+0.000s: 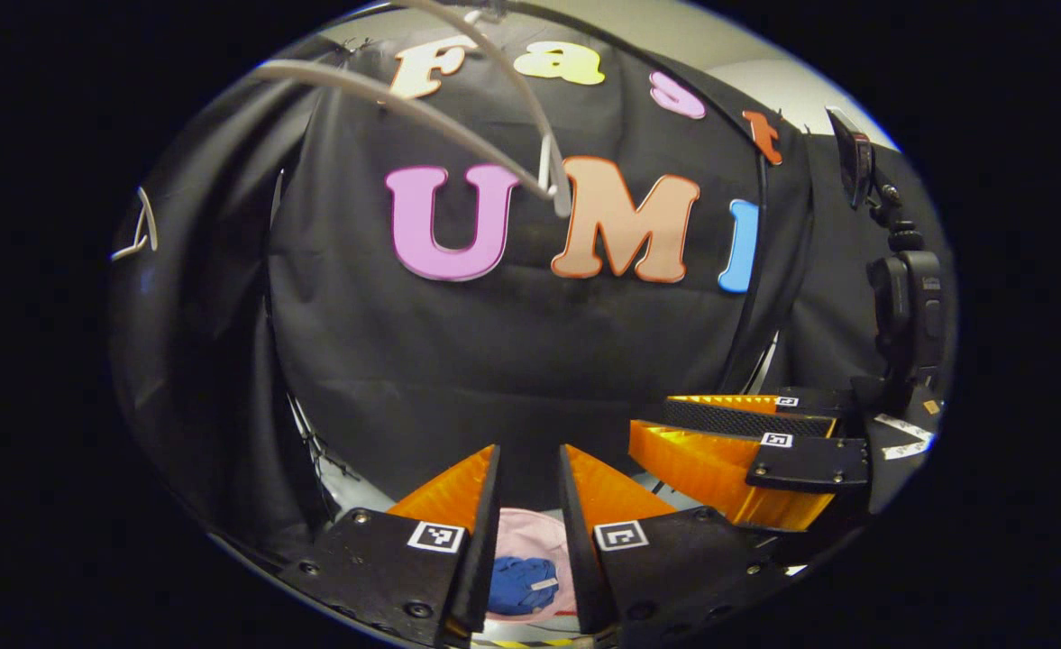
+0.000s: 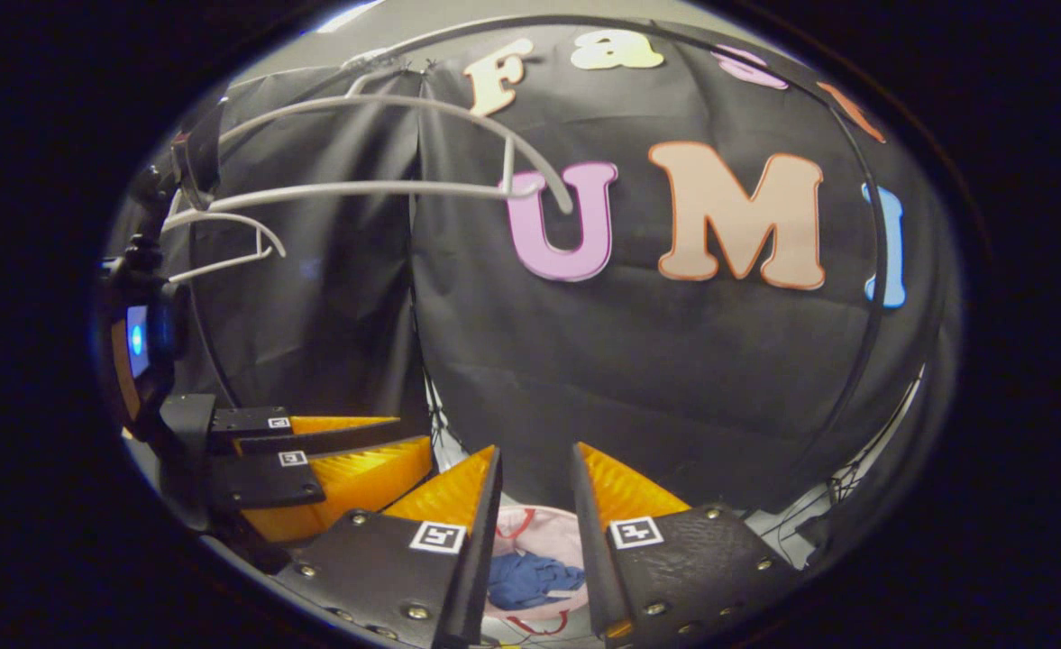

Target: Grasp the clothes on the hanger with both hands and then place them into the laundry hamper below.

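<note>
The blue clothes (image 1: 519, 581) lie bunched inside the pink laundry hamper (image 1: 530, 534), far below and seen between my left gripper's fingers. In the right gripper view the blue clothes (image 2: 530, 577) again rest in the hamper (image 2: 544, 532). A bare white hanger (image 1: 458, 126) hangs overhead, and the right gripper view shows the same hanger (image 2: 386, 189) with nothing on it. My left gripper (image 1: 530, 455) is open and holds nothing. My right gripper (image 2: 537, 455) is open too, also without anything between its fingers. The two hover side by side above the hamper: the right gripper (image 1: 652, 416) beside the left one, the left gripper (image 2: 415, 433) beside the right.
A black camera mount (image 1: 900, 288) with a dark device (image 1: 855, 153) on top stands at the right of the left gripper view. A second white hanger (image 2: 224, 243) hangs farther left in the right gripper view. Black cloth walls close the booth behind.
</note>
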Motion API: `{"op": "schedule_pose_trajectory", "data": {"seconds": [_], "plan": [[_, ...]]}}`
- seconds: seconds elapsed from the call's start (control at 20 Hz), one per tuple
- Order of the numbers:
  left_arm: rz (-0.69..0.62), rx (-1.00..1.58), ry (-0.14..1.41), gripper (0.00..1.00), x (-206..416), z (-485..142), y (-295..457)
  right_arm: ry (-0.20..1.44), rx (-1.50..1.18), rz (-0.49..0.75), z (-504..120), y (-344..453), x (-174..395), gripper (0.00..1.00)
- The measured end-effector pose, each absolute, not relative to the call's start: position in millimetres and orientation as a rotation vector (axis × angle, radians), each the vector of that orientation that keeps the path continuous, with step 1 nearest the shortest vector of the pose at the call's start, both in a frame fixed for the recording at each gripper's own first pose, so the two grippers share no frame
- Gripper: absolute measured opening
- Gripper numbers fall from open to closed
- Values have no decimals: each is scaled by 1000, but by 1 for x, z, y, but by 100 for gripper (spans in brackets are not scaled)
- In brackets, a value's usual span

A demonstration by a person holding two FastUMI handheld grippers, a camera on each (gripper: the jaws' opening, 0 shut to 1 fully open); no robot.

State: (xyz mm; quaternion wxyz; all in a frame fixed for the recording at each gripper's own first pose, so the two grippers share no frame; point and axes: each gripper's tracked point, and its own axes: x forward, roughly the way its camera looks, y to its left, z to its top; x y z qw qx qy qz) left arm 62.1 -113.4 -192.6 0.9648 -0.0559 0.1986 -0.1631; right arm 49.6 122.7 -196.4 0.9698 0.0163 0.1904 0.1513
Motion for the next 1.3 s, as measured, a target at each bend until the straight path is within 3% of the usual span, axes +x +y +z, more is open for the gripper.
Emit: {"op": "schedule_pose_trajectory", "data": {"seconds": [0.05, 0.25, 0.35, 0.4, 0.45, 0.55, 0.65, 0.75, 0.85, 0.9, 1.3], "plan": [[-334, -114, 376, 44, 62, -180, -115, 361, 37, 298, -191, 122, 52, 44], [-339, -120, 277, 63, 64, -139, -118, 274, 39, 266, -154, 106, 51, 59], [-344, -129, 230, 68, 64, -120, -123, 225, 31, 239, -128, 96, 45, 59], [-342, -130, 208, 75, 65, -113, -124, 202, 21, 218, -116, 88, 43, 63], [-343, -130, 186, 80, 64, -105, -127, 179, 14, 202, -106, 81, 44, 73], [-348, -144, 136, 91, 66, -79, -131, 136, 15, 166, -87, 68, 38, 81], [-365, -160, 94, 92, 62, -57, -130, 94, 22, 123, -63, 54, 33, 91], [-384, -169, 67, 95, 58, -39, -135, 53, 30, 74, -40, 41, 22, 91], [-409, -177, 43, 92, 59, -25, -142, 17, 42, 30, -23, 25, 12, 91], [-417, -176, 29, 92, 59, -18, -144, 2, 49, 10, -16, 17, 6, 95], [-462, -167, -30, 94, 57, 8, -160, -61, 41, -106, 12, -30, -26, 92]]}}
